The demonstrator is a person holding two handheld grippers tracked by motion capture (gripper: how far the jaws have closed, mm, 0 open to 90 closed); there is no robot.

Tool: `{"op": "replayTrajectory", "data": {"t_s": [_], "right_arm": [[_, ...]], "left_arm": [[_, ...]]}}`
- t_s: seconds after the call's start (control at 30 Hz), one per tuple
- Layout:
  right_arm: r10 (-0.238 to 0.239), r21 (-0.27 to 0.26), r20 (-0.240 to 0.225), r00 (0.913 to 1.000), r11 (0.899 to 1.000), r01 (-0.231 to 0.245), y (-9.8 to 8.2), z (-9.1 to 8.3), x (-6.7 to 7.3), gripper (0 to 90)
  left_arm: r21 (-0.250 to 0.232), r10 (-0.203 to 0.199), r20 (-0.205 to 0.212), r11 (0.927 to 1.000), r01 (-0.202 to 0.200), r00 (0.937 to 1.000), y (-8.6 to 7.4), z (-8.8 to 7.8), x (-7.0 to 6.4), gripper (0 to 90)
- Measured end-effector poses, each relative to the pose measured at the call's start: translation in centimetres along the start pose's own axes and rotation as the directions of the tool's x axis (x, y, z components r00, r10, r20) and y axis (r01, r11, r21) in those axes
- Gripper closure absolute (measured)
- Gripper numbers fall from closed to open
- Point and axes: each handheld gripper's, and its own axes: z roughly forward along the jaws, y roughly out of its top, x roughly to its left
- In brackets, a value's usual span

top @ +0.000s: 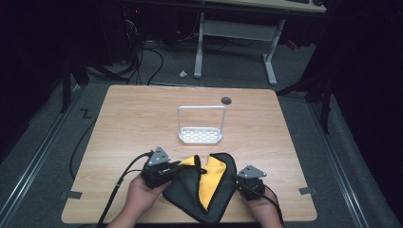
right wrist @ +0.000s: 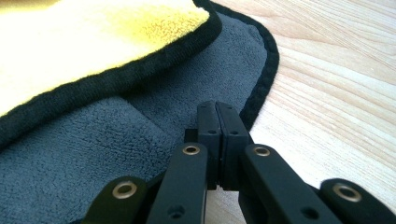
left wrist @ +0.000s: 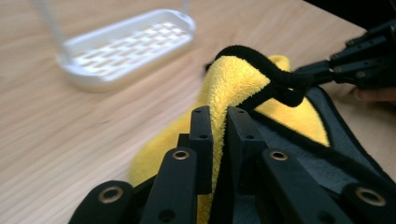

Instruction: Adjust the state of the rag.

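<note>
The left gripper point(left wrist: 219, 121) is pinching the yellow fold of the cloth point(top: 209, 183) at six o'clock on the table point(top: 142, 109); the right gripper's point(right wrist: 217, 116) jaws are pressed together, apparently empty, so it should be pinning the grey edge flat

White rack point(left wrist: 126, 46) blurred, handle cut off above; cloth point(right wrist: 116, 93) cropped at left edge.
</note>
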Motion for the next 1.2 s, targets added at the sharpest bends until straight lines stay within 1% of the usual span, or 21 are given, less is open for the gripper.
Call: {"op": "replayTrajectory", "data": {"t_s": [0.07,0.13,0.2,0.27,0.3,0.33,0.37,0.4,0.47,0.5,0.53,0.57,0.63,0.67,0.73,0.8,0.83,0.93,1.03,1.13,1.2], "right_arm": [[0.000,0.001,0.002,1.0000,1.000,0.000,0.0,0.0,0.0,90.0],[0.000,0.002,0.001,1.0000,1.000,0.000,0.0,0.0,0.0,90.0],[-0.003,0.002,0.001,1.0000,1.000,0.003,0.0,0.0,0.0,90.0],[-0.001,0.001,0.002,1.0000,1.000,0.001,0.0,0.0,0.0,90.0],[-0.003,0.002,0.003,1.0000,1.000,0.003,0.1,0.0,0.0,90.0],[-0.003,0.002,0.003,1.0000,1.000,0.003,0.1,0.0,0.0,90.0],[-0.002,0.002,0.003,1.0000,1.000,0.002,0.1,0.0,0.0,90.0],[-0.004,0.005,0.013,0.9999,1.000,0.004,0.1,0.1,0.0,90.0],[-0.009,0.005,0.026,0.9996,1.000,0.009,0.2,0.2,-0.2,90.0],[-0.009,0.005,0.026,0.9996,1.000,0.009,0.2,0.2,-0.2,90.0],[-0.010,0.009,0.050,0.9987,1.000,0.010,0.2,0.3,-0.5,90.0],[-0.010,0.009,0.050,0.9987,1.000,0.010,0.2,0.3,-0.5,90.0],[0.006,0.007,0.066,0.9978,1.000,-0.006,0.3,0.5,-1.0,90.0],[0.009,0.003,0.070,0.9975,1.000,-0.009,0.2,0.5,-1.2,90.0],[0.035,-0.001,0.063,0.9974,0.999,-0.035,0.2,0.5,-1.6,89.2],[0.032,-0.025,0.067,0.9972,0.999,-0.031,0.2,-0.2,-1.6,88.7],[0.032,-0.043,0.070,0.9970,0.999,-0.029,0.2,-0.7,-1.5,88.6],[0.020,-0.090,0.079,0.9967,0.996,-0.013,0.3,-2.1,-0.8,88.6],[0.005,-0.101,0.062,0.9981,0.995,0.001,0.2,-2.6,-0.2,88.6],[-0.001,-0.090,0.045,0.9990,0.996,0.005,0.3,-2.4,0.2,88.2],[-0.002,-0.077,0.028,0.9996,0.997,0.004,0.3,-1.9,0.3,88.1]], "left_arm": [[-0.003,-0.034,-0.023,0.9994,0.034,0.9991,-1.1,-1.2,1.2,81.3],[0.007,-0.073,-0.032,0.9973,0.073,0.9968,-2.5,-2.3,2.3,81.3],[0.026,-0.089,-0.048,0.9956,0.090,0.9949,-4.0,-3.2,3.0,81.3],[0.042,-0.112,-0.055,0.9926,0.114,0.9922,-5.6,-4.0,3.5,81.1],[0.061,-0.141,-0.059,0.9876,0.144,0.9883,-7.1,-4.5,4.1,80.6],[0.061,-0.141,-0.059,0.9876,0.144,0.9883,-7.1,-4.5,4.1,80.2],[0.078,-0.157,-0.055,0.9839,0.161,0.9861,-7.7,-4.6,4.4,80.2],[0.114,-0.172,-0.056,0.9775,0.178,0.9835,-8.6,-4.8,4.7,78.6],[0.133,-0.169,-0.070,0.9751,0.177,0.9831,-9.2,-5.1,4.8,75.7],[0.133,-0.169,-0.070,0.9751,0.177,0.9831,-9.2,-5.1,4.8,74.2],[0.138,-0.169,-0.075,0.9742,0.178,0.9827,-9.4,-5.4,4.9,72.9],[0.129,-0.173,-0.083,0.9746,0.183,0.9814,-9.5,-5.7,4.9,72.9],[0.110,-0.169,-0.109,0.9773,0.181,0.9795,-9.5,-6.4,5.2,70.4],[0.092,-0.175,-0.124,0.9780,0.187,0.9767,-9.4,-6.8,5.4,70.3],[0.043,-0.196,-0.126,0.9783,0.203,0.9725,-9.0,-7.6,5.5,70.2],[-0.001,-0.199,-0.128,0.9797,0.200,0.9716,-8.3,-8.1,5.2,69.9],[-0.020,-0.188,-0.131,0.9822,0.187,0.9735,-7.9,-8.3,4.9,69.6],[-0.075,-0.174,-0.115,0.9833,0.166,0.9781,-6.8,-8.5,3.8,68.3],[-0.093,-0.143,-0.081,0.9864,0.135,0.9864,-5.6,-8.1,2.4,65.2],[-0.089,-0.091,-0.019,0.9921,0.089,0.9957,-4.3,-6.7,0.8,58.6],[-0.096,-0.048,0.037,0.9941,0.051,0.9982,-3.7,-5.4,-0.4,49.5]]}}
